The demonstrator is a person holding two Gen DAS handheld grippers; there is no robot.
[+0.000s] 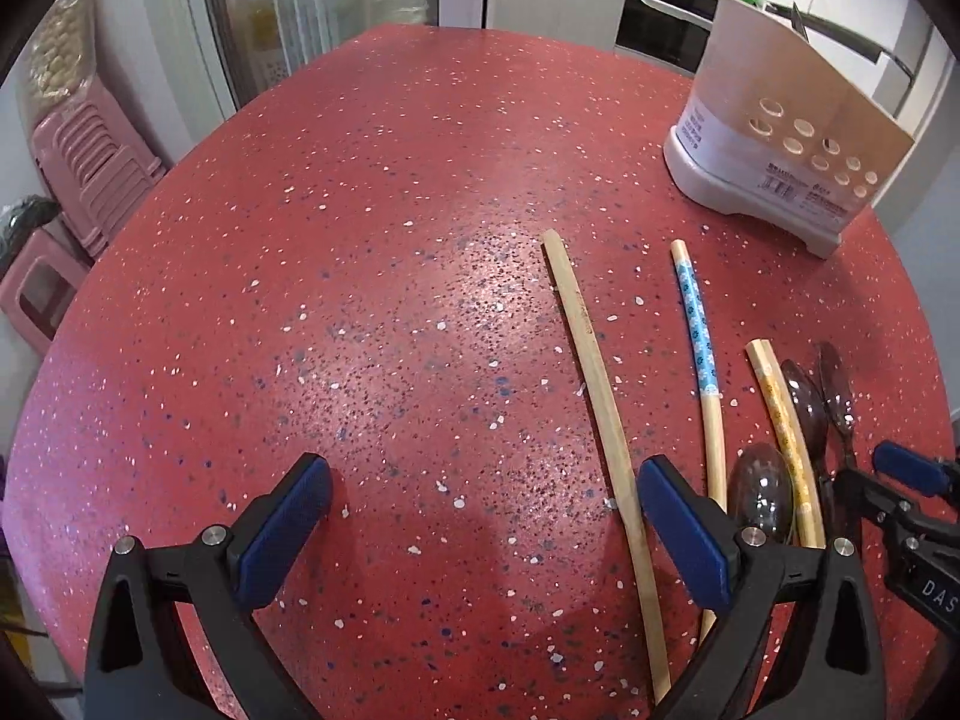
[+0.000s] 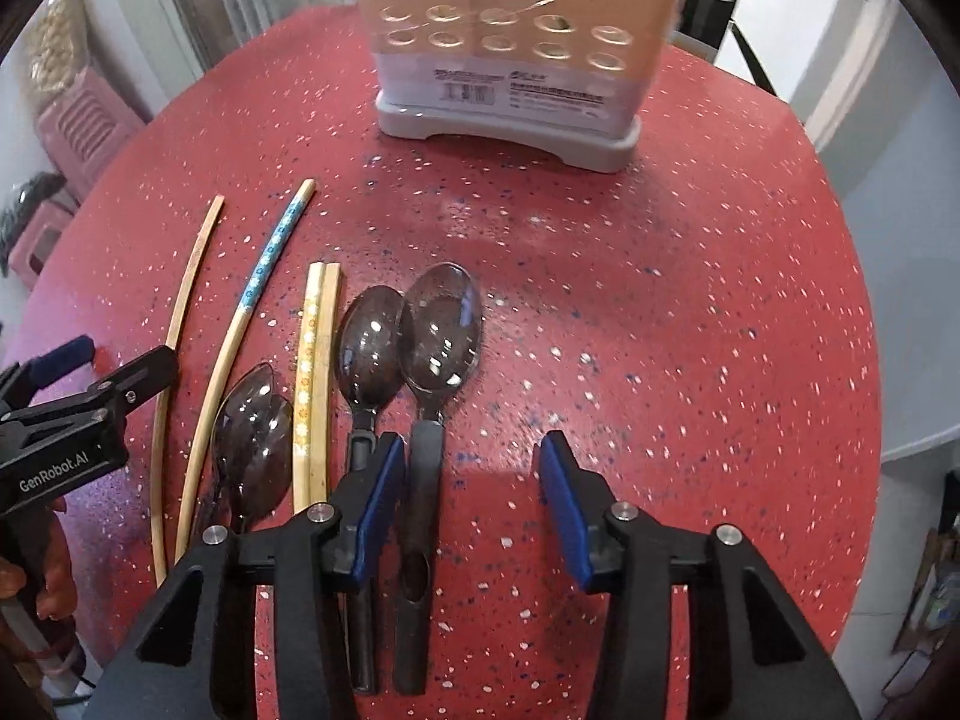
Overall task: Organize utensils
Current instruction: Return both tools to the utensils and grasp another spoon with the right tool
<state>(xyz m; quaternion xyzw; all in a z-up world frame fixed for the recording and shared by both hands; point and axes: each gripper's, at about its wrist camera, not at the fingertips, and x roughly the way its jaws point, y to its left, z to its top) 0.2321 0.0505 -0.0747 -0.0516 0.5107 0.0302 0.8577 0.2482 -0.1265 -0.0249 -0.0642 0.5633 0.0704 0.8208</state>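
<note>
Utensils lie loose on the red speckled tabletop [image 2: 690, 312]: a plain bamboo chopstick [image 1: 600, 384], a blue-patterned chopstick [image 1: 696, 324], a yellow-patterned chopstick pair [image 2: 315, 384] and three dark translucent plastic spoons [image 2: 441, 330]. Well apart from them stands the pale perforated utensil holder [image 2: 510, 54], with at most one small item showing through its holes, so nearly all the sorting looks left to do. Left gripper [image 1: 480, 531] hangs spread wide, grasping nothing. Right gripper [image 2: 468, 504] has its pads parted around the rightmost spoon's handle, not yet pressing it.
</note>
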